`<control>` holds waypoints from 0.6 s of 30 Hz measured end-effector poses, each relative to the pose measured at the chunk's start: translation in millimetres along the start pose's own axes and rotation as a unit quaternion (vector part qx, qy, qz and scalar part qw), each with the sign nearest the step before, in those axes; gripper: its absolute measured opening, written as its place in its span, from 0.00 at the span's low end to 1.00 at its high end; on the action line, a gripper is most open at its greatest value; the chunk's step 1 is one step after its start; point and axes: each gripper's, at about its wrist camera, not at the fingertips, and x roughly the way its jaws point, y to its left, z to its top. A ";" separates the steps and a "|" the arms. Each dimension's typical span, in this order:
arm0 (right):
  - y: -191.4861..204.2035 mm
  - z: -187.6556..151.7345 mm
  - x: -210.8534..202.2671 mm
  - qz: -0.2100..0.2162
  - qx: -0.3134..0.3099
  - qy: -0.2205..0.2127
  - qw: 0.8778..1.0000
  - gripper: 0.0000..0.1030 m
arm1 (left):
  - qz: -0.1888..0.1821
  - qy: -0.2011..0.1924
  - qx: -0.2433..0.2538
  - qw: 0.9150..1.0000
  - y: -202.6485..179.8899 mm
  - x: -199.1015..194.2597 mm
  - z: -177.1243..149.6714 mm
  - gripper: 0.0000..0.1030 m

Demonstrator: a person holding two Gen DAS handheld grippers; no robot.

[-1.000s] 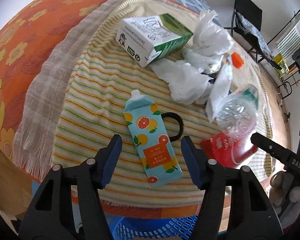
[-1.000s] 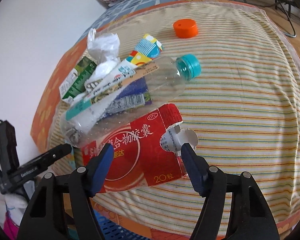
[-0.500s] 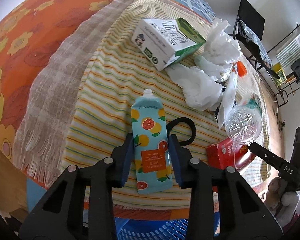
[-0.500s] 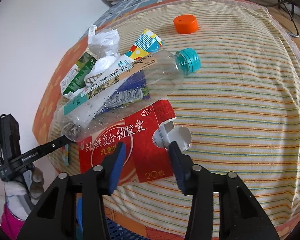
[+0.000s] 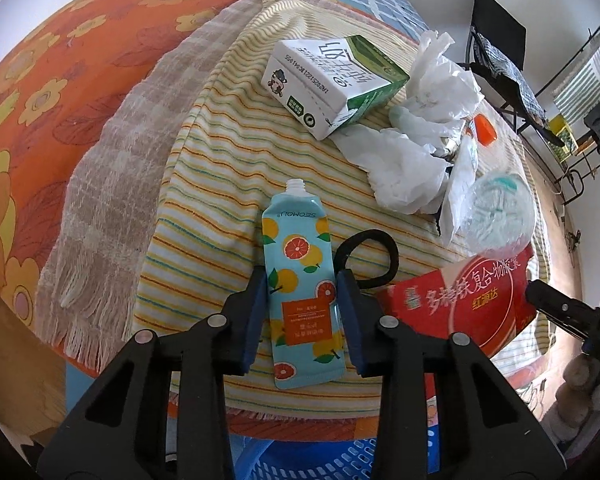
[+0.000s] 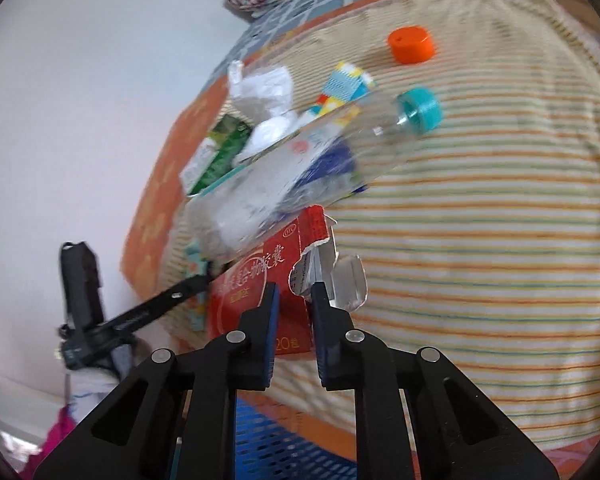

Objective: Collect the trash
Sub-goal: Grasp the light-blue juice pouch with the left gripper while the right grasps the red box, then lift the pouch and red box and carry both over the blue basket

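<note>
**Both claws down on trash; grips just formed**

Since a second ago both claws have narrowed from wide spread. The left claw [image 5: 302, 308] pinches the citrus-print pouch [image 5: 300, 296], lying flat on the striped blanket [image 5: 204, 184] at lower centre. The right claw [image 6: 294, 312] is closing on the red medicine box [image 6: 268, 280]; its pads press the box's torn end, and the box is tilted. A clear bottle [image 6: 300, 168] leans across it. Judgement: both items appear ready to go to the blue basket [image 5: 320, 460] below.
</note>
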 end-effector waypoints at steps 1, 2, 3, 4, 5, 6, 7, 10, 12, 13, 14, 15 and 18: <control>0.7 -0.9 2.4 0.006 0.000 0.004 1.000 0.14 | 0.003 -0.001 0.004 1.000 -1.8 0.3 -0.3 0.34; 3.9 -1.8 5.7 0.005 -0.003 0.006 1.000 0.14 | 0.006 -0.002 0.007 1.000 -3.1 -0.1 -1.8 0.34; 6.6 -2.5 8.2 0.001 -0.008 0.008 1.000 0.14 | 0.007 -0.002 0.009 1.000 -4.3 0.0 -1.9 0.34; 7.4 -2.2 8.8 -0.002 -0.012 0.009 1.000 0.11 | 0.009 -0.003 0.010 1.000 -5.0 0.1 -2.1 0.34; 10.5 -2.8 10.0 -0.004 -0.015 0.009 1.000 0.10 | 0.009 -0.003 0.010 1.000 -5.1 -0.2 -2.2 0.34; 12.5 -4.1 8.8 -0.004 -0.015 0.006 1.000 0.10 | 0.008 -0.003 0.009 1.000 -4.8 -0.9 -2.4 0.34; 16.2 -4.3 7.0 -0.001 -0.018 0.002 1.000 0.09 | 0.007 -0.003 0.007 1.000 -4.4 -1.8 -2.4 0.34; 31.2 -6.8 -0.1 -0.006 -0.049 -0.014 0.999 0.07 | 0.006 -0.010 0.006 1.000 -3.8 -7.5 -2.3 0.34; 50.3 -12.5 -10.7 -0.021 -0.093 -0.030 0.995 0.06 | 0.006 -0.018 0.005 1.000 -0.9 -13.8 -2.4 0.34; 57.2 -14.7 -14.7 -0.028 -0.109 -0.035 0.993 0.06 | 0.007 -0.024 0.004 1.000 0.6 -17.4 -2.0 0.32; 61.1 -16.5 -18.0 -0.032 -0.119 -0.039 0.992 0.05 | 0.009 -0.029 0.001 1.000 2.7 -20.7 -1.6 0.06; 69.2 -21.0 -22.3 -0.040 -0.136 -0.046 0.989 0.05 | 0.007 -0.027 -0.002 1.000 4.9 -22.2 -1.2 0.07; 79.7 -31.2 -30.3 -0.055 -0.169 -0.056 0.982 0.04 | 0.004 -0.031 -0.008 0.999 9.9 -25.9 -1.2 0.07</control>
